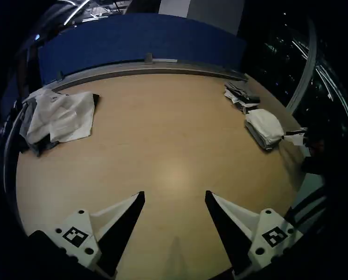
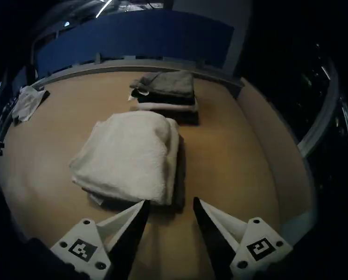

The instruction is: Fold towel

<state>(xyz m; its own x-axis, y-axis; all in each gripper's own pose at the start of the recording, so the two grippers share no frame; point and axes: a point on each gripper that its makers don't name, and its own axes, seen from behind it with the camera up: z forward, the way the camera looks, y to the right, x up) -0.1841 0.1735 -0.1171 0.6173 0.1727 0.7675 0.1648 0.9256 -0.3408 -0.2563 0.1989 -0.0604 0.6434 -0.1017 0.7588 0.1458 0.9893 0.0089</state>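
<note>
— Well, where do we stand with the towels?

— We have our right gripper (image 2: 170, 200) spread wide with nothing held, its tips just short of the near edge of the folded white towel (image 2: 127, 156). That one lies on the table (image 2: 220, 154), on top of something darker whose edge peeks out along its right side. Behind it sits a grey stack (image 2: 167, 91), also folded.

— And the left?

— Our left gripper (image 1: 174, 193) is equally spread and empty, held over bare tabletop. Far off to its left we see the loose pile (image 1: 57, 119), crumpled white cloth over something dark, near the table's edge.

— So we judge the next towel comes from there. How will it handle?

— Soft, light and limp, we reckon: thick terry that sags and drapes the moment we lift it, with no risk of breaking and little of slipping. We would pinch two corners of one edge, one gripper each, so it hangs flat.

— Can we find the corners?

— Not from here. The pile is small, dim and bunched; we cannot tell how many pieces it holds or where one ends. What lies beneath the white towel is mostly hidden too, and the room past the table is too dark to read.
</note>
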